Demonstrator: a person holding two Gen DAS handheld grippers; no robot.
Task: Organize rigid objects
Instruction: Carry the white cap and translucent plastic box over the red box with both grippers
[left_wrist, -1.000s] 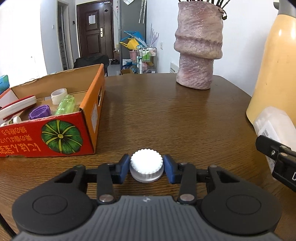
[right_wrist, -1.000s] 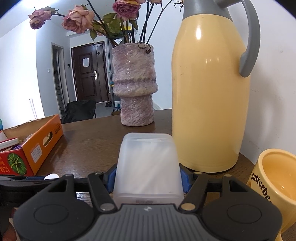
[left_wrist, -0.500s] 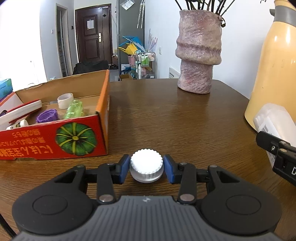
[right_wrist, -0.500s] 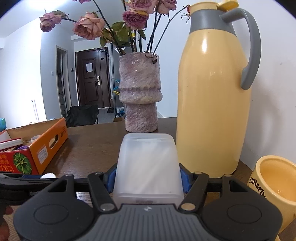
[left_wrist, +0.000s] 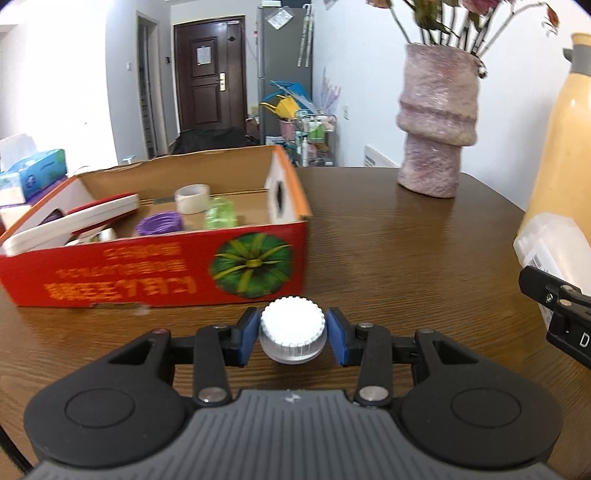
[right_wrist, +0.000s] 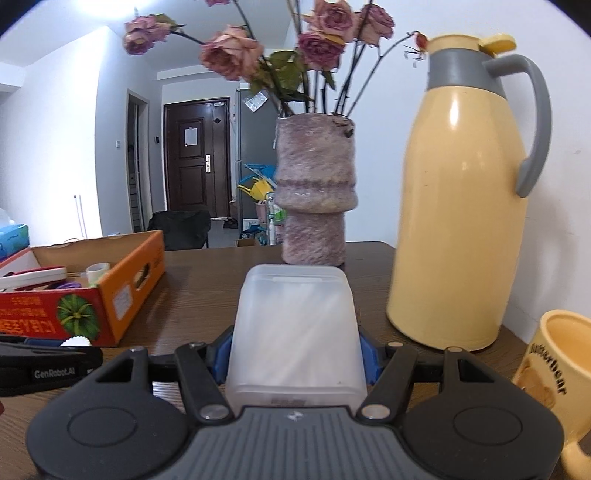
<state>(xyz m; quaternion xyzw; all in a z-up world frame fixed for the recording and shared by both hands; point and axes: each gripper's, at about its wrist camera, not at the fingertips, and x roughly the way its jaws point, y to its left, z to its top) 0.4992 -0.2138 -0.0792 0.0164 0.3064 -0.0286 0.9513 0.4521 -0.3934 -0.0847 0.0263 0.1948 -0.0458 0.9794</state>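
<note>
A: What lay at the far left, taking the cardboard box (left_wrist: 166, 273) as the marker?

B: Left of the box sat a blue tissue pack (left_wrist: 37, 173). Inside the box were a red-and-white case (left_wrist: 74, 221), a purple ring (left_wrist: 159, 223), a tape roll (left_wrist: 192, 198) and a green clear piece (left_wrist: 221, 217), all near its front wall with the pumpkin picture.

A: And the left gripper (left_wrist: 292, 332)?

B: It hovered just in front of the box, low over the bench (left_wrist: 406, 258). Its blue fingers (left_wrist: 246, 336) were clamped on the sides of a white ribbed cap (left_wrist: 292, 325), which hung between them clear of the wood.

A: Right of the box?

B: A pinkish rough vase (right_wrist: 314, 192) with dried roses (right_wrist: 232, 55) stood on the bench, well right of the box and farther back. Nearer the camera, the right gripper (right_wrist: 295, 354) had its fingers (right_wrist: 221, 354) pressed against both sides of a frosted plastic box (right_wrist: 295, 328), held off the bench, right of the cardboard box and in front of the vase.

A: Beyond that?

B: A tall yellow thermos jug (right_wrist: 461, 221) with a grey handle stood right of the vase. At the far right edge was a yellow mug (right_wrist: 557, 373) with dark lettering, near the jug's base.
</note>
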